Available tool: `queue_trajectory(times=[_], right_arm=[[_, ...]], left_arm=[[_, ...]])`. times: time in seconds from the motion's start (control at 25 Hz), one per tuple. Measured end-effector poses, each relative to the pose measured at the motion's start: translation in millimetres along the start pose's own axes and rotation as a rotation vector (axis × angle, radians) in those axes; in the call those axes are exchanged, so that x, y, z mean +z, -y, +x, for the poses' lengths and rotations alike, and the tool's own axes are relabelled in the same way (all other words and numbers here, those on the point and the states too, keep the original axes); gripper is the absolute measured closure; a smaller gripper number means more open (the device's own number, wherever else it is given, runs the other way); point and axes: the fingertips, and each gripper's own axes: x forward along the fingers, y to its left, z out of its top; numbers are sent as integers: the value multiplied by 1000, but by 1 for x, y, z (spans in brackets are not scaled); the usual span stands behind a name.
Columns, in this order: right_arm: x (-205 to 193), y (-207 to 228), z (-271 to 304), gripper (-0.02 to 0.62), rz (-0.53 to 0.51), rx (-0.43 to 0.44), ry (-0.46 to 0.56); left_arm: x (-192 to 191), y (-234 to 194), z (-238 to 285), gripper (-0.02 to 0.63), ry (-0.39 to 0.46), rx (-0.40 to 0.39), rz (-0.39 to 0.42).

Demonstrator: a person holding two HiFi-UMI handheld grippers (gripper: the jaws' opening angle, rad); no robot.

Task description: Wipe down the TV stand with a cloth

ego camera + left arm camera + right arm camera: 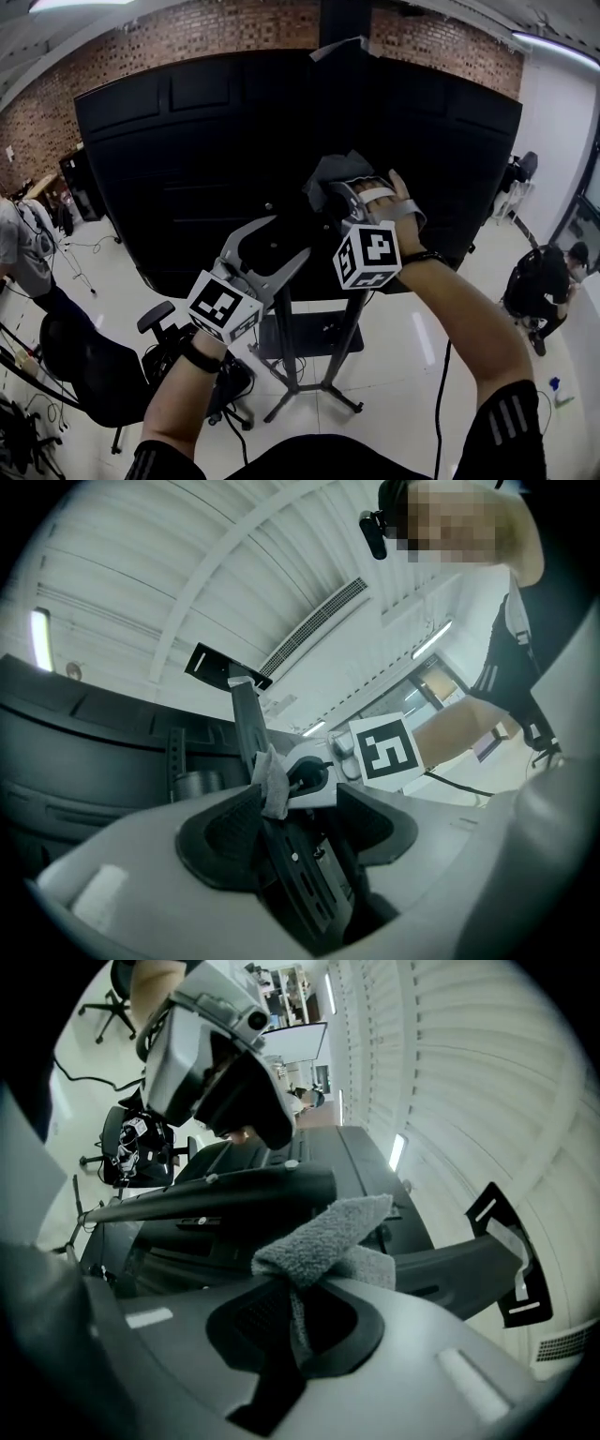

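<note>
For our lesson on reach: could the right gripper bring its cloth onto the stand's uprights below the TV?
Probably yes. The right gripper, shut on the cloth, hangs just above the uprights with nothing between; the left gripper sits off to the side.

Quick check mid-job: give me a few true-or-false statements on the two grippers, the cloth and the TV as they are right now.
1. The right gripper is shut on a grey cloth. True.
2. The left gripper grips a second cloth. False: its jaws stand apart with no cloth in them; the stand's black post shows between them.
3. A brick wall stands behind the TV. True.
4. The cloth lies on the floor. False: it is held up against the TV's black back, in the right gripper.
</note>
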Motion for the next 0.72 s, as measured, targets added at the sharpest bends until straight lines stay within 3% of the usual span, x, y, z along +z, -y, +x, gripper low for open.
queue_trajectory(times=[0.72], right_arm=[[-5,-148,13,572,-8,175,-85]], left_arm=[[-109,42,-28,331,-122,10,-183]])
